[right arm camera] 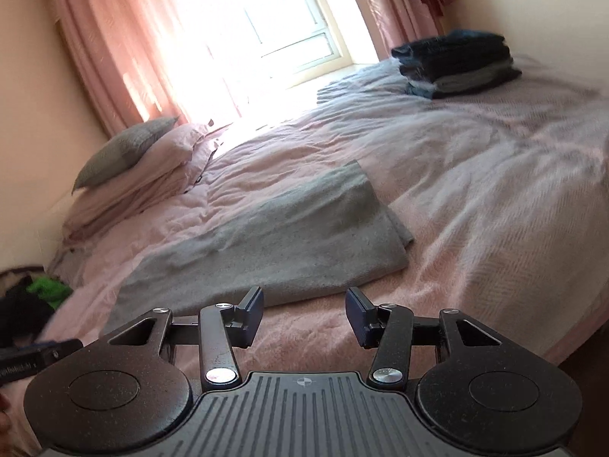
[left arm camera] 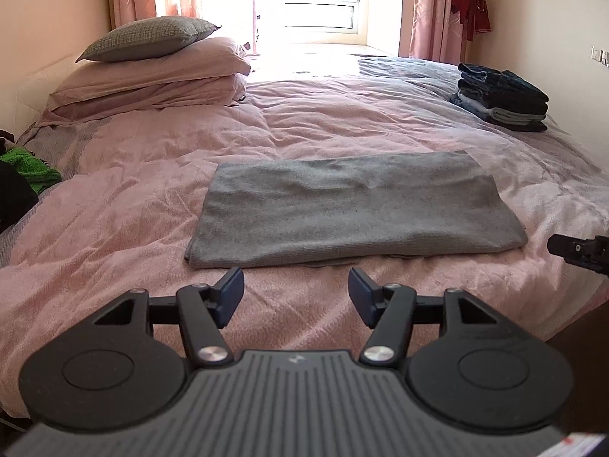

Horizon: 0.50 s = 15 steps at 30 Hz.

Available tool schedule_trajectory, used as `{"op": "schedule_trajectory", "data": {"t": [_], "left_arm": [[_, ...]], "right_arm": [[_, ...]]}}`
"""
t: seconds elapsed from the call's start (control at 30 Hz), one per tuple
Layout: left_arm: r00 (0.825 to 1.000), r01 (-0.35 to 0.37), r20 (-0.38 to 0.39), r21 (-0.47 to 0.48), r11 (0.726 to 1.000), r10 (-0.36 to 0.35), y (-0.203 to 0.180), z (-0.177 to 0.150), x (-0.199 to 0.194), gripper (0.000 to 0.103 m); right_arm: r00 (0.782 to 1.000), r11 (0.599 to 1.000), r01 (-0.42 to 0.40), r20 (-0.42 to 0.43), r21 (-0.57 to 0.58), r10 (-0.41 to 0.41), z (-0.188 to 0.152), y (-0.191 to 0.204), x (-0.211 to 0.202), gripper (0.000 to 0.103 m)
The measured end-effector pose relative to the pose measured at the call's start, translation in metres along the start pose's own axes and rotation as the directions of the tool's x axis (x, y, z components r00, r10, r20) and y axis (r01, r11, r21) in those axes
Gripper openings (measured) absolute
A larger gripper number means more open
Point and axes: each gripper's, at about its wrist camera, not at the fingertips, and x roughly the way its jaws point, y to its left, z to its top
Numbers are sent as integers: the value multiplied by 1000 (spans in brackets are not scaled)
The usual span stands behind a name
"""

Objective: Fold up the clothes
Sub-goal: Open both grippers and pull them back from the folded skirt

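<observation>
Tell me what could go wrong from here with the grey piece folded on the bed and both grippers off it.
1. The grey garment lies near the bed's front edge; a careless grab could drag it off.
2. Its near hem looks uneven, with a layer peeking out, so the next fold may come out skewed.
3. The pink quilt is rumpled; the open left gripper or right gripper may pinch it too.

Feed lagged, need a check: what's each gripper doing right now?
Left gripper: open, holding nothing, short of the folded grey knit garment.
Right gripper: open, empty.
</observation>
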Motion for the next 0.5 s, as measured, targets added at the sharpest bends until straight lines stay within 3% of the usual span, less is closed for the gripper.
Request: {"op": "schedule_trajectory", "data": {"t": [0.1,0.23,0.33,0.37,0.4,0.47,0.5], "left_arm": [[1000,18,1,6,1000,-18,1,4,22,57],[1000,24,-14,-1,1000,-24,3,11,59,57],[999,37,-13,1,999,-37,1,19,86,57],[999,40,-15,1,999,-40,0,22,94,57],[999,45,-19,-3,999,-45,-1,24,102,57],[998,60,-32,-12,998,-61,-2,30,116,54],[997,73,-29,-16,997,-73,-2,33,119,49]], "right_arm": [[999,980,-43,0,195,44,3,-35,21,43],[997,904,-66,4,423,72,6,-77,55,38],[999,853,-44,-2,520,53,8,-96,82,37],[999,837,-23,-12,546,36,9,-100,91,34],[1000,827,-21,-1,562,26,9,-104,97,9],[999,856,-21,48,517,-5,15,-101,94,4],[991,886,-59,131,459,-2,17,-92,83,4]]}}
